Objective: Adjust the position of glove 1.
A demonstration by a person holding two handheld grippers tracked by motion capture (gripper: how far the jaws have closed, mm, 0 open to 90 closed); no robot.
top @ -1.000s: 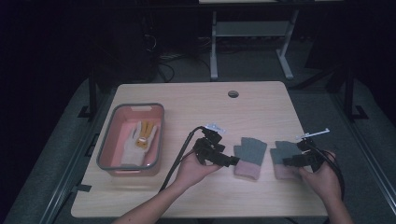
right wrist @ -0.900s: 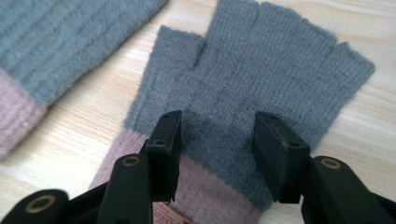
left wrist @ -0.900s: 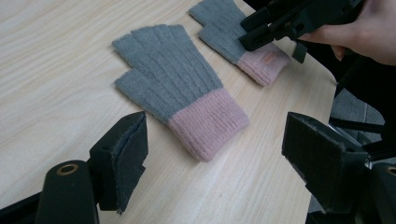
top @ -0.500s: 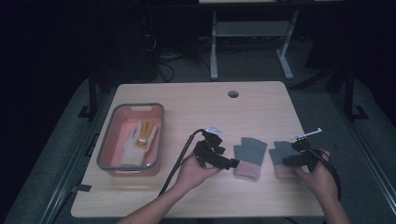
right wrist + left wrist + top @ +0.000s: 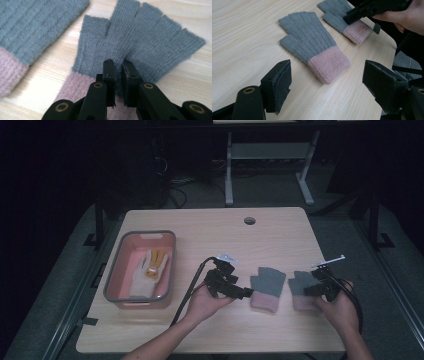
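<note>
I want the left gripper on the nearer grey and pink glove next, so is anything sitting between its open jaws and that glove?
Nothing visible. The left gripper faces the glove across bare table. The second glove, pinched by the right gripper, lies beyond it.

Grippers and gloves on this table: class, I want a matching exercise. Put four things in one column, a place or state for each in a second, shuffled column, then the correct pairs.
Things:
1. left gripper
2. right gripper
3. middle glove
4. cream glove

Places or states:
A. lies in the pink tub
B. jaws wide apart, nothing between them
C. jaws have just been closing, pinching knit of the right-hand glove
D. flat on the table, untouched

Pairs: 1-B, 2-C, 3-D, 4-A
</note>
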